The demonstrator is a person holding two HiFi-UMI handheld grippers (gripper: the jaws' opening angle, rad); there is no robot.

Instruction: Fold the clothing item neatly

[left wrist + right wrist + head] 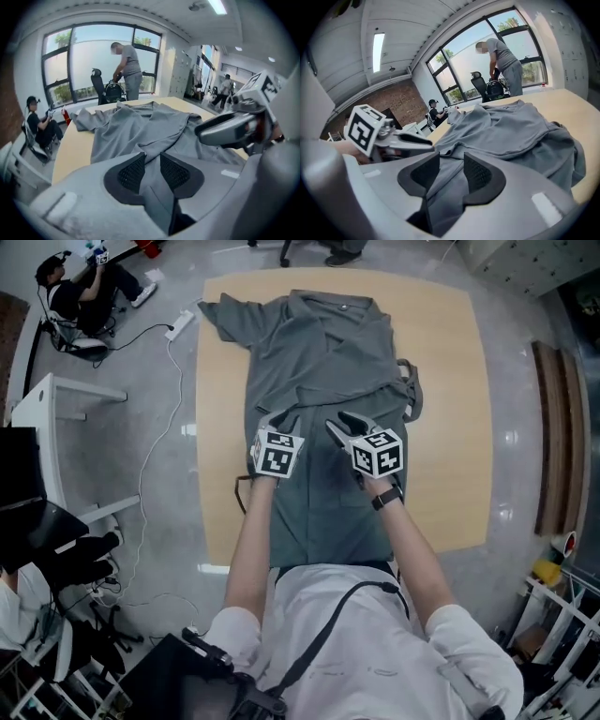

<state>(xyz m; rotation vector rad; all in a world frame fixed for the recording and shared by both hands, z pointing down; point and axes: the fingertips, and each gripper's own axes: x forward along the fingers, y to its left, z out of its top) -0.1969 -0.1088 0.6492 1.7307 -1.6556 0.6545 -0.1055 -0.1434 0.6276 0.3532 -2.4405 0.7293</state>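
Note:
A grey polo shirt (319, 348) lies spread on the light wooden table (450, 381), collar at the far end and lower part running to the near edge. A raised fold crosses its middle, and the right sleeve (410, 390) bunches at the side. Both grippers hover side by side over the shirt's middle. My left gripper (267, 420) (152, 168) is open, its pads apart with grey cloth showing in the gap below them. My right gripper (345, 426) (451, 169) is open the same way, over the cloth just in front of the fold. Neither holds the fabric.
A person sits on the floor at the far left (75, 296), near a power strip and cable (178, 326). Another person stands beyond the table by an office chair (126, 65). A white desk (56, 399) is on the left, a wooden bench (553, 446) on the right.

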